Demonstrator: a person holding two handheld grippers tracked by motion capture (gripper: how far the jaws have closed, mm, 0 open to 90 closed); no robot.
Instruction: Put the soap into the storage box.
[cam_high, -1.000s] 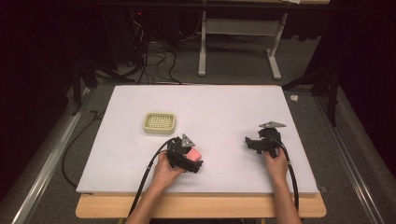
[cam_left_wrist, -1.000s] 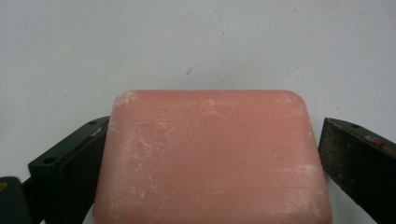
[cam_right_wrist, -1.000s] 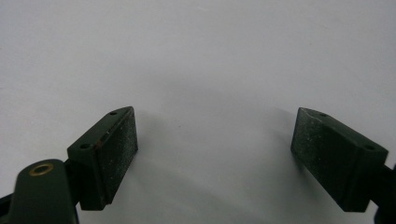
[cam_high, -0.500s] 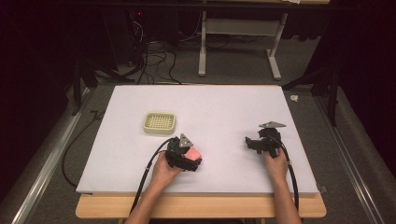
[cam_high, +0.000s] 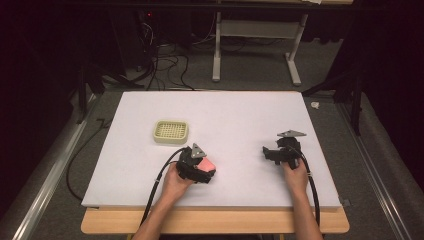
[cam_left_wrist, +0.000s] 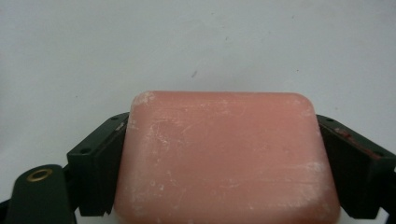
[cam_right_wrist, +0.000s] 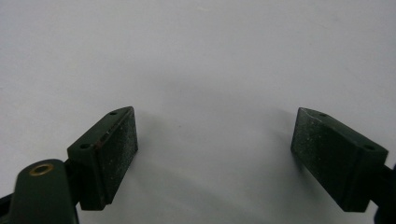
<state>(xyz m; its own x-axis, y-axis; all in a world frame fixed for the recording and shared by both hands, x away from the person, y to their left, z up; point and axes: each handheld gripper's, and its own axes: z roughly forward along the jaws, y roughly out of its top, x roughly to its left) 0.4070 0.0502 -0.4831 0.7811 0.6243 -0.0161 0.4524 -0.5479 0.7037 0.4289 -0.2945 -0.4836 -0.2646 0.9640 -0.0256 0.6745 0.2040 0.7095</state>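
Soap (cam_left_wrist: 226, 156), a pink bar, sits between the left gripper's (cam_high: 200, 167) jaws, which have just been closing and now press its two sides on the white desk (cam_high: 235, 120). Right gripper (cam_right_wrist: 215, 154) jaws stand wide apart.

Dark room, grey floor (cam_high: 45, 175), cables (cam_high: 165, 65)

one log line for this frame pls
left gripper: jaws just closed on pink soap bar | right gripper: open, empty | pale yellow slotted soap dish: empty
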